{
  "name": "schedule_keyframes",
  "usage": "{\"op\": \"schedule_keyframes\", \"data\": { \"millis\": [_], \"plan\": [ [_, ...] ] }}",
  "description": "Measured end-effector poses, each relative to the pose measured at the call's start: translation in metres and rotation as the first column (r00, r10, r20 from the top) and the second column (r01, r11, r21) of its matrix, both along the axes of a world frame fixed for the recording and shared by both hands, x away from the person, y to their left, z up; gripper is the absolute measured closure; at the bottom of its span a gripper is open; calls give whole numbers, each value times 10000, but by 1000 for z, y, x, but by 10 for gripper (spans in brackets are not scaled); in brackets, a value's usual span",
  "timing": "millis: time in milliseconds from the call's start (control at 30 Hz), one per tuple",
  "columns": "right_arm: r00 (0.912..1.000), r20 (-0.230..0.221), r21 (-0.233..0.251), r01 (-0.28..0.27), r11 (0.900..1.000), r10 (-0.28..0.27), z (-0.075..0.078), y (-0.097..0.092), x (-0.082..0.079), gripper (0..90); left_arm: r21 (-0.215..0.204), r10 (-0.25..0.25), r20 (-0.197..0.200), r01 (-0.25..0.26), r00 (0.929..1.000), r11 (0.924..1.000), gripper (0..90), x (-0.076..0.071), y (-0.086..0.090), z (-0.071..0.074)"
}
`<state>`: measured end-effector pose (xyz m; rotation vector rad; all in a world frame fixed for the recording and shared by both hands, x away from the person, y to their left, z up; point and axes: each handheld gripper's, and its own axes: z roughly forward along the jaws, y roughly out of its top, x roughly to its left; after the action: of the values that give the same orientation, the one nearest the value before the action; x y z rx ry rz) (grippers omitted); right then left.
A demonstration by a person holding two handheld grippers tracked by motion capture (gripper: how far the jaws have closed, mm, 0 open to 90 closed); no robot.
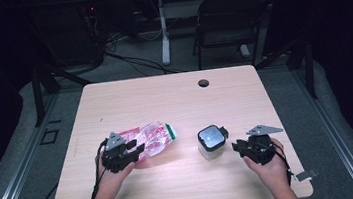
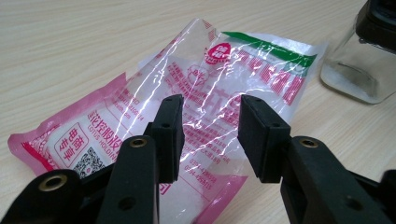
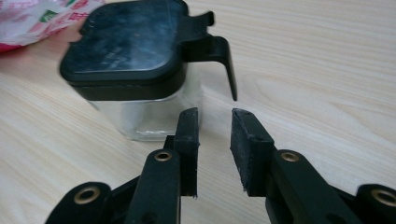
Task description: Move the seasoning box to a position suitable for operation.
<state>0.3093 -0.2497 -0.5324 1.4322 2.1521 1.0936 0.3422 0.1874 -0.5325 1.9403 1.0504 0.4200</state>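
A clear and pink plastic bag (image 1: 151, 138) with a green strip at one end lies flat on the table, left of centre. My left gripper (image 1: 136, 148) hovers over its near end, jaws open. In the left gripper view the bag (image 2: 140, 112) shows in the gap of my left gripper (image 2: 210, 135), and the pads do not press on it. A square glass jar (image 1: 211, 143) with a black latch lid stands right of the bag. My right gripper (image 1: 239, 148) is just right of it, open. In the right gripper view the jar (image 3: 135, 70) is ahead and slightly left of my right gripper (image 3: 215, 140), with nothing between the pads.
The wooden table (image 1: 174, 99) has a round cable hole (image 1: 204, 83) near its far edge. A black chair (image 1: 228, 23) and a desk leg stand on the floor beyond. The jar (image 2: 362, 65) sits close to the bag's green end.
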Motion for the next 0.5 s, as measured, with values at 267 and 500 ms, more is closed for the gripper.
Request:
{"op": "schedule_keyframes", "data": {
  "millis": [267,500],
  "plan": [
    [9990,-450,-112,23,9999,-28,-12,-8,8,728,100,-27,-193,29,9998,9999,637,-4,-4,-2],
    [9991,-408,-218,114,9997,-123,-13,-7,12,722,105,-103,83,102,9999,9999,648,-18,-3,5]
  ]
}}
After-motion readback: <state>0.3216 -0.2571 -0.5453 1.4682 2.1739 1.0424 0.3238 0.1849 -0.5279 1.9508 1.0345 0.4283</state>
